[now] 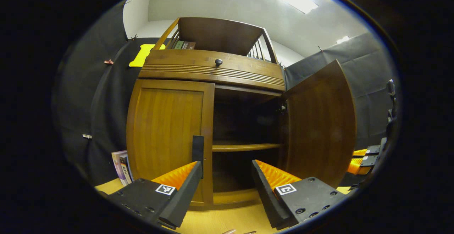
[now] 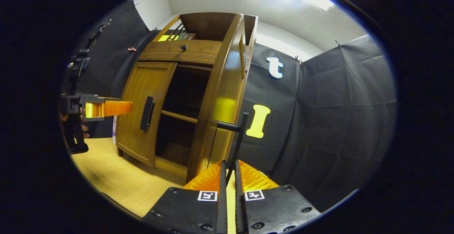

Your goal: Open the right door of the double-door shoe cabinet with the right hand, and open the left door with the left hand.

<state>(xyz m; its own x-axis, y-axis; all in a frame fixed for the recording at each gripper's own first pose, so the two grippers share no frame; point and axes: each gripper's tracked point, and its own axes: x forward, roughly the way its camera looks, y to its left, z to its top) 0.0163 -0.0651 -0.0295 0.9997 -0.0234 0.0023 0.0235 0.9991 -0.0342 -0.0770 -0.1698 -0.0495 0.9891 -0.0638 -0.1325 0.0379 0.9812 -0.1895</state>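
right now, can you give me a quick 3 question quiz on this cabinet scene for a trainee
1. True or false: the left door is closed.
2. What is the right gripper clamped on? A) the drawer knob B) the right door's handle C) a book
3. Fill in: the left gripper is ____, aimed near the left door's handle.

Key: 1 true; 2 B; 3 open
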